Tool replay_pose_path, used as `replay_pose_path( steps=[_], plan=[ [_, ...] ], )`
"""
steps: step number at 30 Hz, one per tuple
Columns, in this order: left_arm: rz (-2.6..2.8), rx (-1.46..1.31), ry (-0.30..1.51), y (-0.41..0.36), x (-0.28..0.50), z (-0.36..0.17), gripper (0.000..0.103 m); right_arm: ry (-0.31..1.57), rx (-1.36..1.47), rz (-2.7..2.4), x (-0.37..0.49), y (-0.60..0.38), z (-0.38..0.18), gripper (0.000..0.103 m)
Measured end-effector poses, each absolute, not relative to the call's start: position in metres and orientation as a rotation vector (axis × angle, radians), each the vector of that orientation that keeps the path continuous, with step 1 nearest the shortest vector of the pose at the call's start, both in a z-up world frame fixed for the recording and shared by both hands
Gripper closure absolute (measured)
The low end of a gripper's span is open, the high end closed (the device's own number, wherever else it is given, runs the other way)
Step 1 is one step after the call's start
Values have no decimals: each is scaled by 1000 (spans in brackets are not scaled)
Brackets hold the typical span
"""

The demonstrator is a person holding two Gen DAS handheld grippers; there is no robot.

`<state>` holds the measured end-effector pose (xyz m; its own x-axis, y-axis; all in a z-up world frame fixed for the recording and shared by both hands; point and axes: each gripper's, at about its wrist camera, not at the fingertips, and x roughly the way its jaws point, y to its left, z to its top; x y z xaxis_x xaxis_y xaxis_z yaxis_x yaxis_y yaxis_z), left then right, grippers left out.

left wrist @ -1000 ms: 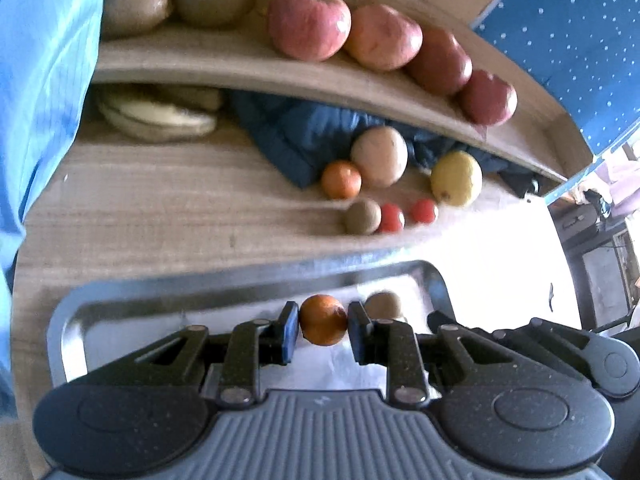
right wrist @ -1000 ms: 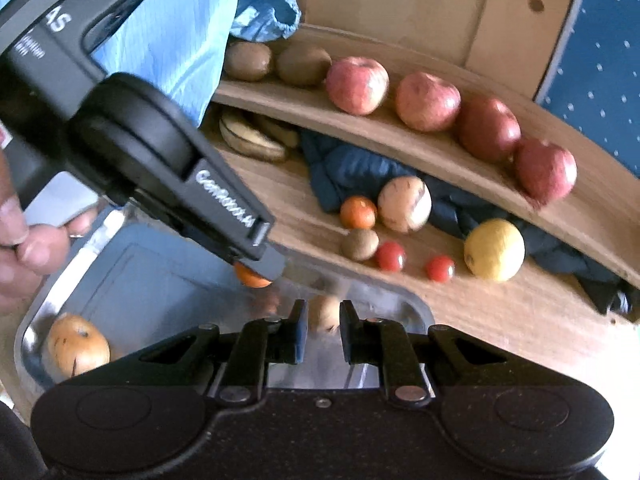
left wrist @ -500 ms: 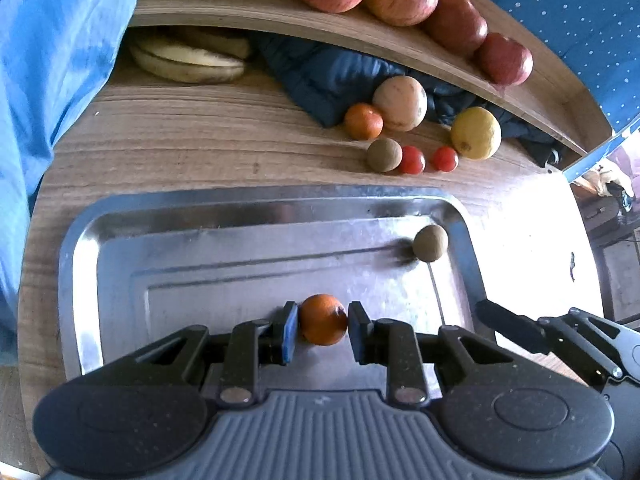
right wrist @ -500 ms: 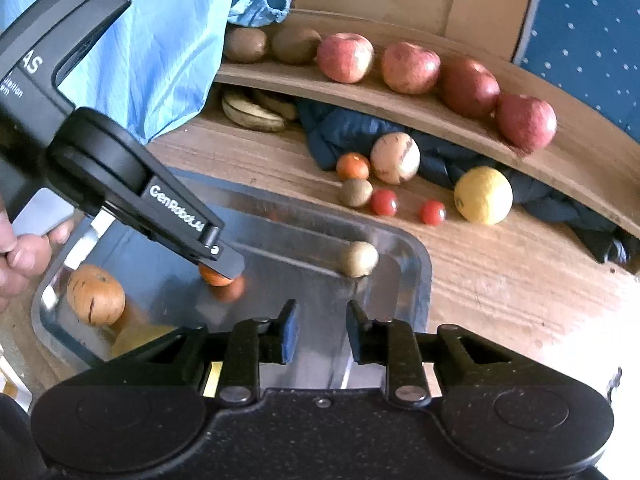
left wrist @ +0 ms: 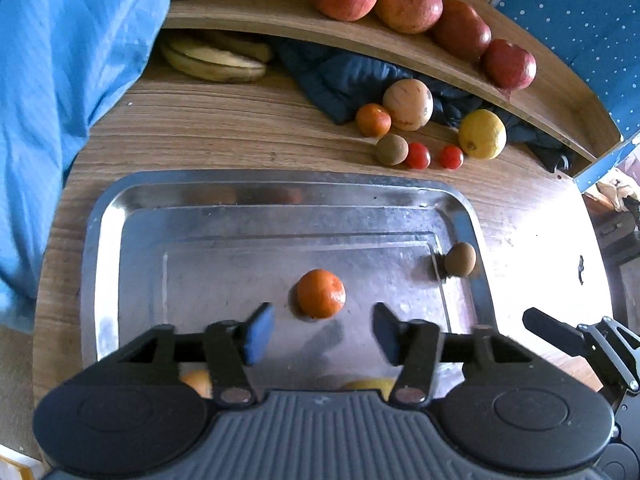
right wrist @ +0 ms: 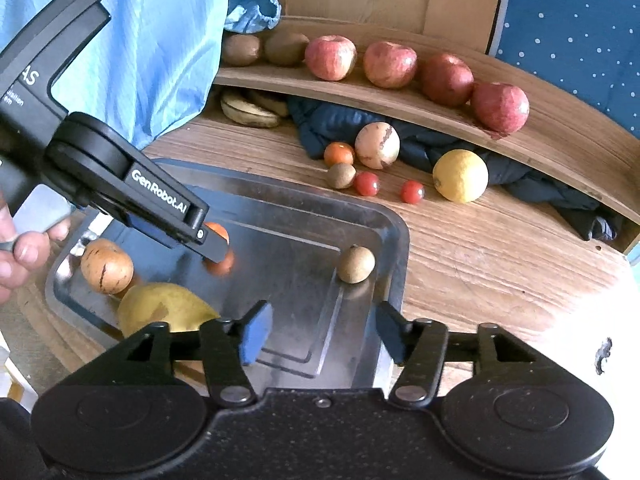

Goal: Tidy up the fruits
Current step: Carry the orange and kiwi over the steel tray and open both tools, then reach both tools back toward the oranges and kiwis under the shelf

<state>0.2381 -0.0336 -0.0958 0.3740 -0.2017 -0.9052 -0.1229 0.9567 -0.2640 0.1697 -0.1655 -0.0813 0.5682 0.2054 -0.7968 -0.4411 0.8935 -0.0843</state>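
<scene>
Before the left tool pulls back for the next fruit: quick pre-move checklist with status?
1. Left tool open: ok, fingers spread wide.
2. Orange released: ok, sitting on the tray, clear of both fingers.
3. Orange at rest: cannot tell from one frame.
4. Right tool empty and open: ok.
5. Small brown fruit settled: not ok, it sits against the tray's rim at the corner.
6. Next targets reachable: ok, second orange and two cherry tomatoes lie uncovered on the table.
</scene>
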Motion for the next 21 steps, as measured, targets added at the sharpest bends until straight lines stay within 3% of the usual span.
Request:
replay_pose_path(
  steps=[2,7,12,21],
  plan=[
    [-36,-309,1178,-36,232,-91,17,894,-265,391,166,-171,-79,27],
    [-28,-285,1160,-41,216,-78,5,893,-220,421,157,-182,-73,12],
    [-12,-219,1155,-50,197,-61,1,903,-172,500,151,-187,-71,1],
    [36,-151,1193,-49,162,-49,1,937,-206,606,142,-183,-76,1]
  ],
)
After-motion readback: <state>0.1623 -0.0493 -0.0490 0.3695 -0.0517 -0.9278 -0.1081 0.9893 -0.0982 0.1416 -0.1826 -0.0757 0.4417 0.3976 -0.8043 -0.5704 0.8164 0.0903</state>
